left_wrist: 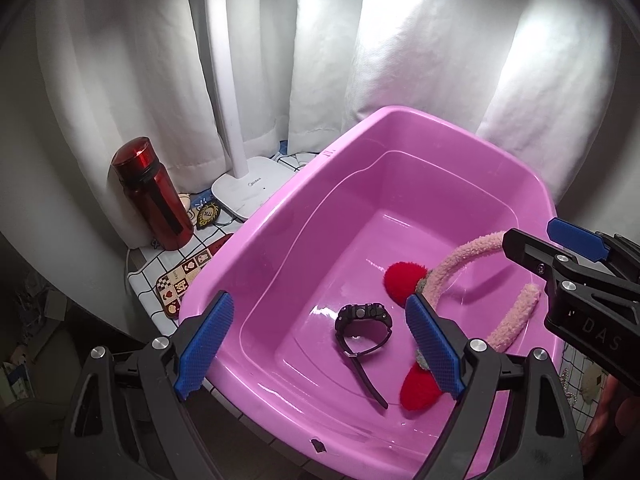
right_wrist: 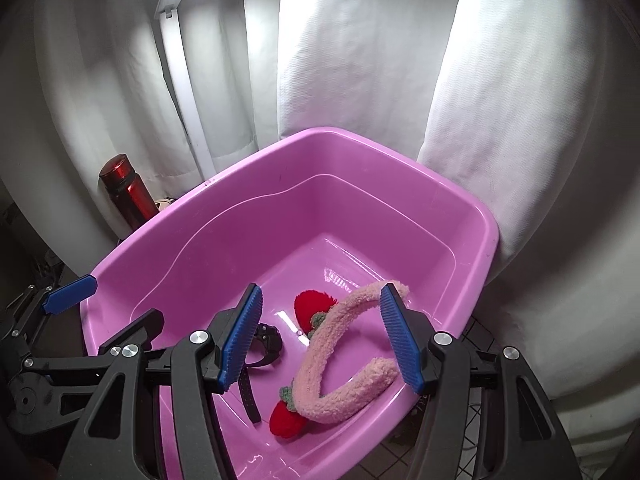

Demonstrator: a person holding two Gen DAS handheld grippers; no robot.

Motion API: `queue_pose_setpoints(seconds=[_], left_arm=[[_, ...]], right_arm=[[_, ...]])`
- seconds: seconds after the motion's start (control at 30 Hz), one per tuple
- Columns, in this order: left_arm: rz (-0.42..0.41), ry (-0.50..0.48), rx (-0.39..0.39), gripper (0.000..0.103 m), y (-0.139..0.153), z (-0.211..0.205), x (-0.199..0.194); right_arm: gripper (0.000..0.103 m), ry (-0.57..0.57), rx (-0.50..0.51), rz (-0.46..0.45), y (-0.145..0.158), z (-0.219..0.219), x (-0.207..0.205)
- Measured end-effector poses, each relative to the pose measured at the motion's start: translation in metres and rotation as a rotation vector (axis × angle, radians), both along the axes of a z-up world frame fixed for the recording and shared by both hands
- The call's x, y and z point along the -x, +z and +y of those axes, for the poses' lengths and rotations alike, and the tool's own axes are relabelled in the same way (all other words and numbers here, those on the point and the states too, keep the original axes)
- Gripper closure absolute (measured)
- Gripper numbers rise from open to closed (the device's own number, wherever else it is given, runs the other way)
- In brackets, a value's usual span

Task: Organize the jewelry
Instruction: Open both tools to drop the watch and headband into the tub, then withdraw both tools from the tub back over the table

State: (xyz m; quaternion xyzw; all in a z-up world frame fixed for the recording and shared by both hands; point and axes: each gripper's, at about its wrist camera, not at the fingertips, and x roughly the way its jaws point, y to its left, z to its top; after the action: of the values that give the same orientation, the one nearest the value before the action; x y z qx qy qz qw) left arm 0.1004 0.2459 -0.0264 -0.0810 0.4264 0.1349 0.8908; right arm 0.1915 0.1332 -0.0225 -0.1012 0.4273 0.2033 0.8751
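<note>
A pink plastic tub [left_wrist: 280, 240] [right_wrist: 192, 232] holds a black wristwatch [left_wrist: 362, 326] [right_wrist: 266, 344] and a fuzzy pink headband [left_wrist: 460, 264] [right_wrist: 332, 344] with two red strawberry pompoms [left_wrist: 402, 280] [right_wrist: 288, 418]. My left gripper [left_wrist: 320, 348] is open and empty above the tub's near rim, over the watch. My right gripper [right_wrist: 320, 336] is open and empty above the headband; it also shows at the right of the left wrist view [left_wrist: 560, 248].
A red bottle [left_wrist: 150, 194] [right_wrist: 128, 192] and a white desk lamp's base [left_wrist: 252, 192] stand behind the tub's left side on a checked cloth [left_wrist: 176, 272]. White curtains [left_wrist: 400, 40] hang close behind. A bead necklace [left_wrist: 570, 380] lies right of the tub.
</note>
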Motion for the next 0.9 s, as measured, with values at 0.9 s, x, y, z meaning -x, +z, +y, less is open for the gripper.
queue_pose_setpoints(seconds=[0.9], left_arm=[[-0.05,-0.12,-0.035,0.016,0.032,-0.087,0.041]], right_arm=[[0.044,-0.155,-0.064,-0.046,0.025,-0.115,0.089]])
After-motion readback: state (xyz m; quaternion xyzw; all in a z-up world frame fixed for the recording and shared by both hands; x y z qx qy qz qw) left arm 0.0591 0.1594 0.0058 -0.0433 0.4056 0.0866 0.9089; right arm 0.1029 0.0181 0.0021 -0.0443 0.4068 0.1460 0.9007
